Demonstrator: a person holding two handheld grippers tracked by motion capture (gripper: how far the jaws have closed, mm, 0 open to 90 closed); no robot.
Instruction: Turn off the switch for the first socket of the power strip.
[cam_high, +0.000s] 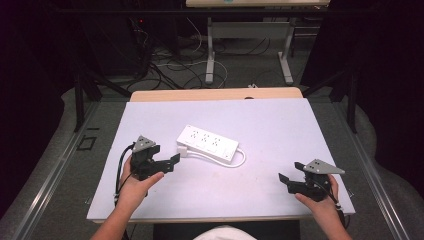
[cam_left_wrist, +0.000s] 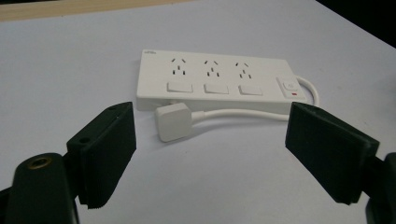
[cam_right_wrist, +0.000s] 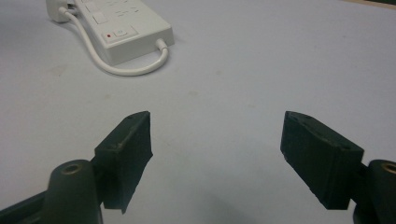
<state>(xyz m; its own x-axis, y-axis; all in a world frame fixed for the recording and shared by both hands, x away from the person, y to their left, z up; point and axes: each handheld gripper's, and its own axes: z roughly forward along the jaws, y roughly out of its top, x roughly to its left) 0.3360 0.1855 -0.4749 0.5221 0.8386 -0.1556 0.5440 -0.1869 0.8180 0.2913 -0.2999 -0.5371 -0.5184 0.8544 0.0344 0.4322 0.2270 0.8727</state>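
A white power strip (cam_high: 207, 142) with three sockets lies in the middle of the white table top (cam_high: 280, 125). Its white cord (cam_high: 241, 160) loops round from the right end, and the plug (cam_high: 183, 150) lies flat against the strip's near left corner. My left gripper (cam_high: 165, 155) is open just left of the plug and points at it. In the left gripper view the plug (cam_left_wrist: 173, 122) and the strip (cam_left_wrist: 219, 81) lie ahead of the open gripper (cam_left_wrist: 210, 140). My right gripper (cam_high: 291, 171) is open near the front right. Its own view shows the open gripper (cam_right_wrist: 217, 135) above bare table, the strip (cam_right_wrist: 126, 28) far off.
A wooden table edge (cam_high: 215, 94) shows behind the white top. Beyond it the floor carries tangled cables (cam_high: 175, 65) and the legs of another table (cam_high: 210, 55). Dark frame posts (cam_high: 79, 95) stand at both sides.
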